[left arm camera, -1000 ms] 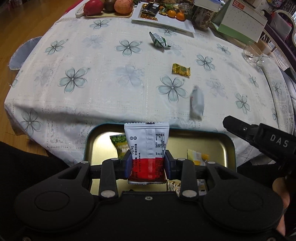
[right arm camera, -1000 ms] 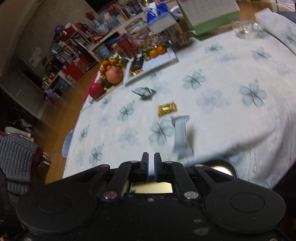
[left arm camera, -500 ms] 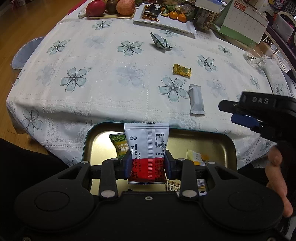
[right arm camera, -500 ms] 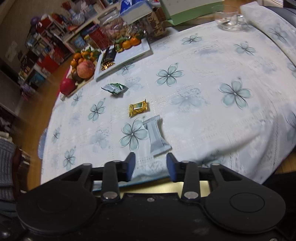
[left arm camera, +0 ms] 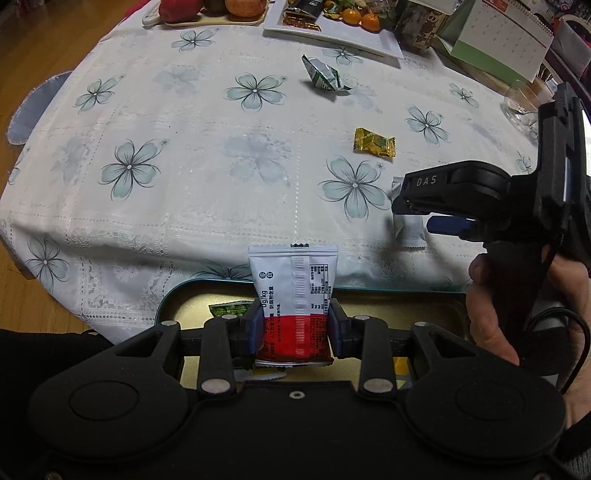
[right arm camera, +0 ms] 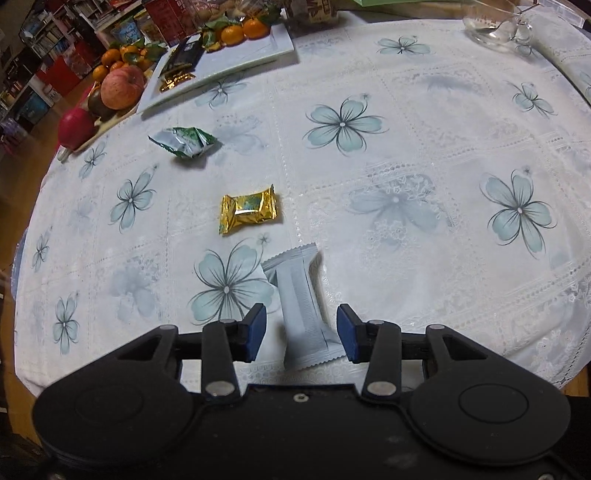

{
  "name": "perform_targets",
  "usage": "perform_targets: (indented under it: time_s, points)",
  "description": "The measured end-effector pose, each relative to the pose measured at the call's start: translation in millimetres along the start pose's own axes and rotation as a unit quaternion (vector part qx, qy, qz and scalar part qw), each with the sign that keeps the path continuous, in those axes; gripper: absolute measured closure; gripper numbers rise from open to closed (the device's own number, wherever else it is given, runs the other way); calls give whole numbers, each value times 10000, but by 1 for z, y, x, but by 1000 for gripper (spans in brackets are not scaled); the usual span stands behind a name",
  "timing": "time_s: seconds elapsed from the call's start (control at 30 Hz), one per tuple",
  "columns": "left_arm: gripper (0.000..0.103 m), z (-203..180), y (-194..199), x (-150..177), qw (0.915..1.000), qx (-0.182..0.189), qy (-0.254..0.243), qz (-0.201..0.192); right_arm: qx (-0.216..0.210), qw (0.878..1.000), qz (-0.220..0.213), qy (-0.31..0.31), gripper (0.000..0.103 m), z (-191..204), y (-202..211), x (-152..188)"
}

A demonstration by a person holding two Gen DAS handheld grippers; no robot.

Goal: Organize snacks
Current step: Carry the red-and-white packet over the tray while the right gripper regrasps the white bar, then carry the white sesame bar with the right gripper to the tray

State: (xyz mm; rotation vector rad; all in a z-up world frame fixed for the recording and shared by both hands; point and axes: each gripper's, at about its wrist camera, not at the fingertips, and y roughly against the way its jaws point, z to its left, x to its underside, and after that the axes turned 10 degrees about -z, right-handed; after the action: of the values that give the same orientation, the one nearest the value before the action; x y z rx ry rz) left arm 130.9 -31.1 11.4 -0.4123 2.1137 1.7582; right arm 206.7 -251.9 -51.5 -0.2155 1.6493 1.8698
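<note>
My left gripper (left arm camera: 294, 326) is shut on a white and red snack packet (left arm camera: 293, 302), held upright over a metal tin tray (left arm camera: 192, 295) at the table's near edge. A green packet (left arm camera: 229, 309) lies in the tray. My right gripper (right arm camera: 301, 328) is open, its jaws on either side of a pale grey snack bar (right arm camera: 301, 299) lying on the tablecloth; it also shows in the left wrist view (left arm camera: 421, 218). A gold candy (right arm camera: 248, 213) and a crumpled green wrapper (right arm camera: 183, 141) lie farther out.
A white plate (right arm camera: 236, 59) with tangerines and dark packets, and a board with apples (right arm camera: 122, 86), stand at the far side. A glass bowl (right arm camera: 495, 22) and a desk calendar (left arm camera: 506, 40) are at the far right. The tablecloth (right arm camera: 406, 166) hangs over the near edge.
My right gripper has opened and moved forward and down until its jaws straddle the grey snack bar. My left gripper holds the white and red packet in the same place.
</note>
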Motion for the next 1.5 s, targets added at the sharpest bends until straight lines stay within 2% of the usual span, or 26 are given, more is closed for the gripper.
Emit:
perform_targets:
  time_s: [0.03, 0.1, 0.17, 0.27, 0.4, 0.63, 0.87, 1.03, 1.3, 1.5]
  points:
    - [61, 0, -3, -2, 10000, 14, 9, 29, 20, 10000, 45, 37, 59, 1, -4, 1]
    - [61, 1, -8, -5, 10000, 14, 27, 66, 100, 9998, 111, 92, 76, 4, -11, 1]
    - [61, 1, -11, -8, 10000, -8, 40, 86, 115, 9998, 149, 109, 80, 5, -16, 1]
    - [61, 2, -11, -11, 9999, 1, 49, 91, 2, 9999, 132, 65, 81, 5, -12, -4]
    - [61, 1, -1, -14, 10000, -1, 12, -32, -175, 9997, -120, -121, 81, 2, 15, -14]
    - [61, -4, 33, -6, 9995, 55, -83, -310, -760, 9940, -608, -504, 81, -12, 101, -11]
    - [61, -13, 64, 23, 9976, -186, -273, -610, -1105, 9891, -894, -390, 81, -20, 171, 39]
    - [61, -19, 79, 49, 9945, -445, -463, -827, -1066, 9873, -1155, -250, 81, -26, 201, 82]
    - [61, -21, 89, 88, 9941, -414, -523, -854, -1018, 9848, -1405, -91, 81, -40, 225, 137]
    - [61, -4, 88, 111, 9937, -267, -367, -1024, -902, 9833, -1577, -50, 81, -55, 225, 176]
